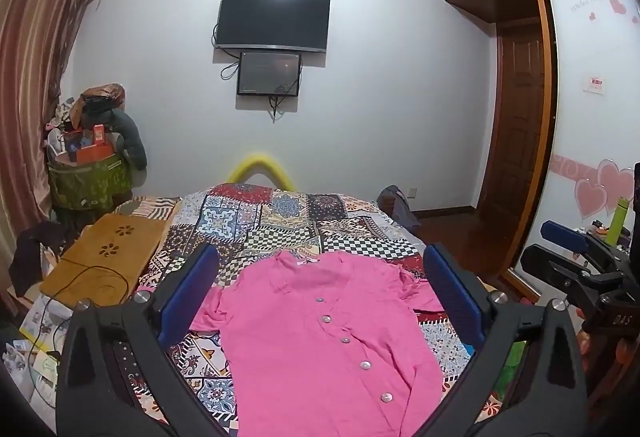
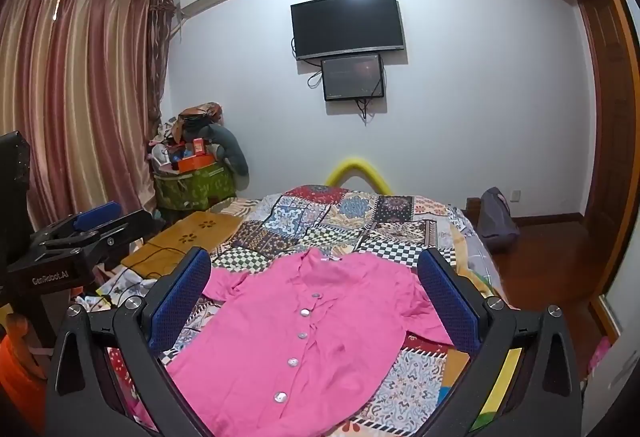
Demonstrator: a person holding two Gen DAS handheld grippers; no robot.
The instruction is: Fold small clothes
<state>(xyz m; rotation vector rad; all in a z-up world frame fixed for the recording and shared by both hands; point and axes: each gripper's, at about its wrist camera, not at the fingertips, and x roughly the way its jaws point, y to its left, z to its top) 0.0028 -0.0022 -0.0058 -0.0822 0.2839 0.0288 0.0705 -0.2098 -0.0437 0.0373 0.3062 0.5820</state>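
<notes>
A pink button-front shirt (image 1: 320,333) lies flat and face up on the patchwork bedspread (image 1: 280,221), collar toward the far wall. It also shows in the right wrist view (image 2: 312,325). My left gripper (image 1: 320,273) is open and empty, held above the shirt's near part. My right gripper (image 2: 314,277) is open and empty too, above the same shirt. The right gripper shows at the right edge of the left wrist view (image 1: 576,261), and the left gripper shows at the left edge of the right wrist view (image 2: 80,237).
A yellow wooden lap desk (image 1: 104,261) with a black cable lies on the bed's left side. A green basket piled with things (image 1: 92,173) stands in the corner by the curtain (image 2: 72,97). A dark bag (image 2: 496,217) sits by the bed's right. Wardrobe (image 1: 520,109) at right.
</notes>
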